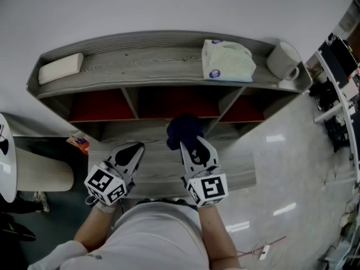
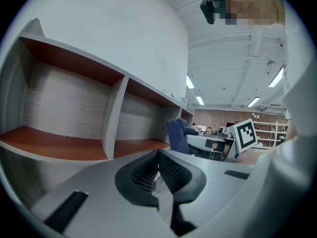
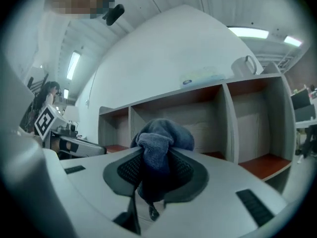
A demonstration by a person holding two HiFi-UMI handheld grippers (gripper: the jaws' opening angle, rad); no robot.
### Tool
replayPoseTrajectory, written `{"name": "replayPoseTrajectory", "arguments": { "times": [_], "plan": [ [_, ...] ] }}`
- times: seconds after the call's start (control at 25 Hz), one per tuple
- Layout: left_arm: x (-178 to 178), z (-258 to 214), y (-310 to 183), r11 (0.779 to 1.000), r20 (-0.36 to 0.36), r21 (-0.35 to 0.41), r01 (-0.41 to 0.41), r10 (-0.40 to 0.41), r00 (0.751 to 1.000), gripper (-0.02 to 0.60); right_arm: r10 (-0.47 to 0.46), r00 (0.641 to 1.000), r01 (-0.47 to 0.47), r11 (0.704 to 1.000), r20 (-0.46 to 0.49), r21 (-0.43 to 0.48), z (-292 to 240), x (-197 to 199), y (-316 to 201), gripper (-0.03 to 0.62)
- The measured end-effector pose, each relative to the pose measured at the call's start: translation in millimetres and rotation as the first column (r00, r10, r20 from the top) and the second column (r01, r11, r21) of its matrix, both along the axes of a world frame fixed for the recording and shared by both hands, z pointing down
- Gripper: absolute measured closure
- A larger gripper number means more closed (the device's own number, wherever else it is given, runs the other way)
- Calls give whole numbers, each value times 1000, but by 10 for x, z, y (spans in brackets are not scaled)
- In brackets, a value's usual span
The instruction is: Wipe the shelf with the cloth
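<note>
**A:** Where is the cloth?

**B:** The dark blue cloth (image 1: 184,129) is clamped in the fingers of the right gripper (image 1: 190,144). It is held in front of the shelf (image 1: 140,61), before the middle compartment, above the front edge of the lower grey board.

**A:** Which way does it point?

**B:** It is bunched. The wad sticks out past the fingertips toward the shelf's back wall, and the long axis runs along the gripper. A darker tail hangs down between the fingers.

**A:** And the other hand?

**B:** The left gripper (image 1: 135,148) is just beside it, on the left. Its fingers are pressed together on nothing.

**A:** The top board?

**B:** There is a white block (image 1: 59,67) at the left end and a pale bag (image 1: 226,59) right of the middle. A white mug (image 1: 284,61) stands at the right corner.
</note>
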State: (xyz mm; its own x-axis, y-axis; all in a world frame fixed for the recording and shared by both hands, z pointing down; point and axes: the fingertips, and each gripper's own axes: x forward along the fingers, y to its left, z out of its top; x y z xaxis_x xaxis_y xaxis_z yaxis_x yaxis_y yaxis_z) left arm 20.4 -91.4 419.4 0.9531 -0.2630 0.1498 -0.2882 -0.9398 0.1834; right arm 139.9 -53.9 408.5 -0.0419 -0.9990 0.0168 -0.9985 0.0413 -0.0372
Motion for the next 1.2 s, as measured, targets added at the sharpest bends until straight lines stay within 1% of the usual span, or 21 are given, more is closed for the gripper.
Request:
{"name": "replayPoseTrajectory", "arguments": {
  "times": [0.08, 0.28, 0.48, 0.68, 0.88, 1.2],
  "plan": [
    [-8, 1, -21, 1000, -1, 2, 1, -1, 1000, 566, 3, 1000, -3, 1000, -30, -9, 12, -44, -9, 493],
    [-14, 20, -47, 1000, 3, -2, 6, -6, 1000, 566, -11, 999, 8, 998, -45, -55, 153, -78, -13, 493],
    [-37, 61, -58, 1000, 7, 0, 11, -11, 1000, 566, -22, 999, 20, 996, -23, -89, 237, -104, -54, 493],
    [-80, 67, -97, 1000, 13, -2, 30, -30, 999, 566, -41, 998, 36, 992, -38, -121, 345, -171, -97, 493],
    [-150, 76, -160, 999, 21, 6, 50, -50, 999, 566, -38, 998, 33, 994, -46, -107, 302, -169, -135, 493],
    [-268, 102, -243, 996, 25, 7, 93, -93, 995, 566, -28, 999, 24, 993, -37, -114, 347, -146, -103, 493]
  ]
}}
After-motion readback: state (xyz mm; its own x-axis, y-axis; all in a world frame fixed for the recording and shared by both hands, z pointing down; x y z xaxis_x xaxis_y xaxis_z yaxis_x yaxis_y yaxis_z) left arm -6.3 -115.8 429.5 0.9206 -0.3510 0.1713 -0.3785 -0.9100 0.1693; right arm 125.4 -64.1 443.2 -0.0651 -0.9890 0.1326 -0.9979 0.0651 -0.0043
